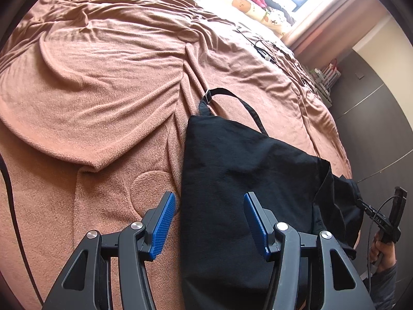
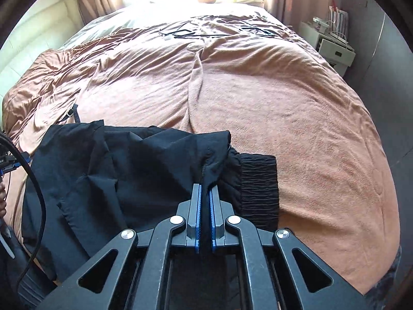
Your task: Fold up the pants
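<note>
My left tongs (image 1: 209, 223) are open, with the two blue pads (image 1: 164, 223) wide apart and holding nothing. The black pants (image 1: 232, 180) lie flat on the bed between and past those pads, but the pads do not touch them. A thin black strap (image 1: 233, 95) with a small buckle sticks out from the far end of the pants, straight ahead of my left tongs. All around is the brown blanket (image 1: 90, 82), full of wrinkles. To the right of the left tongs is my other hand (image 1: 382, 248) at the edge of the pants. My right tongs (image 2: 205, 199) are closed tight on a bunched-up bit of the pants. Just to the right of them is the stretchy cuff (image 2: 259, 183) of the pants, lying on the blanket.
</note>
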A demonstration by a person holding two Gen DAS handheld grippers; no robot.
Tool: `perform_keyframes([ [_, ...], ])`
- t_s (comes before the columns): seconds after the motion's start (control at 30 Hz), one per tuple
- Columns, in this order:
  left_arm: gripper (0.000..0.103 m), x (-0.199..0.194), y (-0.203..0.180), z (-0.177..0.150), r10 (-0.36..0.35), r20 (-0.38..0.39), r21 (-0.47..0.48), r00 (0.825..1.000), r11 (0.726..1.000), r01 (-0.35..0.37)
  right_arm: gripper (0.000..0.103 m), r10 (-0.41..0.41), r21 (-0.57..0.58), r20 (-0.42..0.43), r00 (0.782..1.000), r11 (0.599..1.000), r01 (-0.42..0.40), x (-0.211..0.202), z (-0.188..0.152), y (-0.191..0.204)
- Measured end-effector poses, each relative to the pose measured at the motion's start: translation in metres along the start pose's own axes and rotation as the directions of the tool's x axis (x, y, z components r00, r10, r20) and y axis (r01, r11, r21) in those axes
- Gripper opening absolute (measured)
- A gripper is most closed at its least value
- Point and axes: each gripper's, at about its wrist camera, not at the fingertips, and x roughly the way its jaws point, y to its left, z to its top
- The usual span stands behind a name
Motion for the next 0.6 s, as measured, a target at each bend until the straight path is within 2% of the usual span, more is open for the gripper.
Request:
perform_keyframes([
  [0.23, 0.057, 0.004, 0.001, 0.0, 0.001, -0.013, 0.001, 1.0, 1.0, -0.001, 0.002, -0.125, -0.02, 0.004, 0.992, 0.992, 0.125, 0.001, 0.01, 0.002],
  [0.37, 0.057, 0.006, 0.001, -0.001, 0.003, -0.021, 0.003, 1.0, 1.0, -0.003, 0.003, -0.185, 0.001, -0.059, 0.981, 0.983, 0.185, 0.017, 0.015, -0.004],
  [0.47, 0.057, 0.007, 0.001, -0.001, 0.001, -0.027, 0.001, 1.0, 1.0, -0.001, 0.01, -0.213, 0.023, -0.081, 0.974, 0.976, 0.216, 0.019, 0.018, -0.005],
  [0.53, 0.057, 0.008, 0.0, -0.001, 0.003, -0.028, 0.002, 1.0, 1.0, -0.003, 0.023, -0.215, 0.018, -0.059, 0.975, 0.976, 0.216, 0.011, 0.017, 0.001],
  [0.6, 0.057, 0.009, -0.001, -0.002, 0.001, -0.029, 0.003, 1.0, 1.0, -0.001, 0.046, -0.185, 0.003, -0.027, 0.982, 0.983, 0.185, 0.003, 0.018, 0.009],
])
